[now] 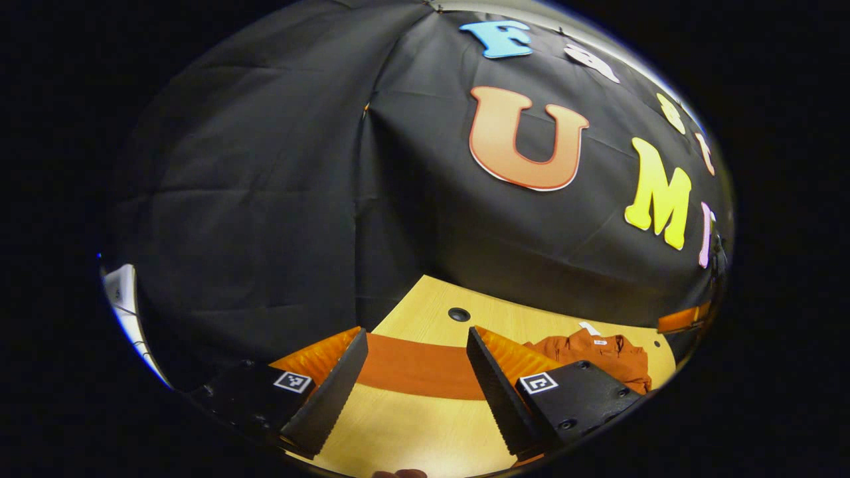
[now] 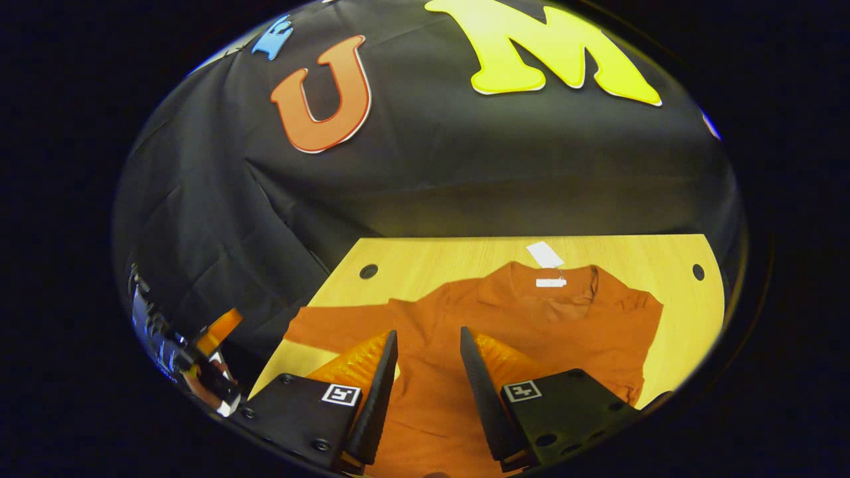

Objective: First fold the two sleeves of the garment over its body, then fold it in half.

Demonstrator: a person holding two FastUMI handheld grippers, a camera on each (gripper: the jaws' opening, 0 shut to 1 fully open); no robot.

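I see both the left gripper (image 1: 415,372) and right gripper (image 2: 428,372) open, empty, above the garment (image 2: 531,318) on the surface (image 2: 431,259).

I see a rust-orange garment (image 2: 505,332), plain with no print, a white tag (image 2: 544,255) at its collar near the desk's far edge. The desk (image 2: 431,255) is pale yellow wood grain with dark round holes (image 2: 368,271) in its far corners. Each gripper body carries a black-and-white square marker (image 2: 340,394)
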